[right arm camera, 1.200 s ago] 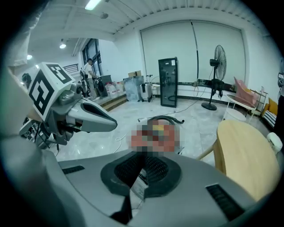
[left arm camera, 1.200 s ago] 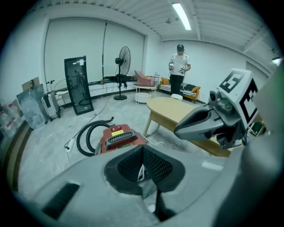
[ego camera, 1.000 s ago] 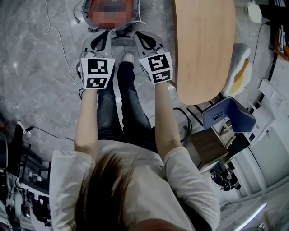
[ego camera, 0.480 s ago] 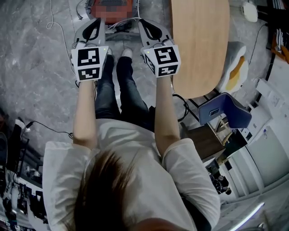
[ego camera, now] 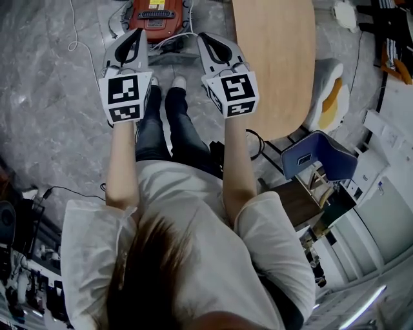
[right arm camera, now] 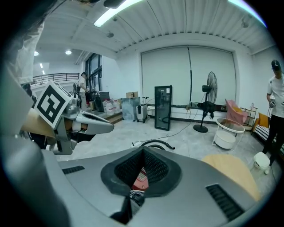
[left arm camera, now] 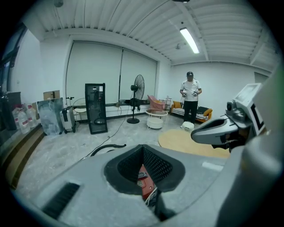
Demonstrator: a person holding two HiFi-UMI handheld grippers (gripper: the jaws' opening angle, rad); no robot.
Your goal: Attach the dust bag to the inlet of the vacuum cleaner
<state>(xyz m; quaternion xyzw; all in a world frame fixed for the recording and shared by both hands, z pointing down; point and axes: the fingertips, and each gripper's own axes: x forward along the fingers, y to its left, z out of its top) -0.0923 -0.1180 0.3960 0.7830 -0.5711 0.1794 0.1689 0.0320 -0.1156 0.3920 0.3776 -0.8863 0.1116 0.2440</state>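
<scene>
Vacuum cleaner [ego camera: 155,13]: red body with a dark top panel, lying on the grey floor [ego camera: 51,97] at the top edge of the head view, just ahead of the person's shoes [ego camera: 179,82]. A white cord [ego camera: 173,40] trails from it toward the feet. It lies between and beyond the tips of the two grippers, touched by neither.

Left gripper [ego camera: 137,35]: held out in front of the body and pointed forward over the floor, marker cube [ego camera: 126,97] facing up. In the left gripper view its jaws stand together at the tips [left arm camera: 143,148], with nothing between them. A strip of the red vacuum cleaner [left arm camera: 143,178] shows through the window between the black pads [left arm camera: 128,166].

Right gripper [ego camera: 208,40]: level with the left one and apart from it, marker cube [ego camera: 233,93] facing up. In the right gripper view its jaws likewise meet at the tips [right arm camera: 143,151] and hold nothing. The red body [right arm camera: 140,178] shows in the gap below.

Surroundings: an oval wooden table [ego camera: 274,64] just right of the right gripper, and a blue chair [ego camera: 319,161] beyond it. Farther off in the left gripper view are a black hose [left arm camera: 106,148] on the floor, a black cabinet [left arm camera: 96,108], a fan [left arm camera: 138,88] and a standing person [left arm camera: 191,99].
</scene>
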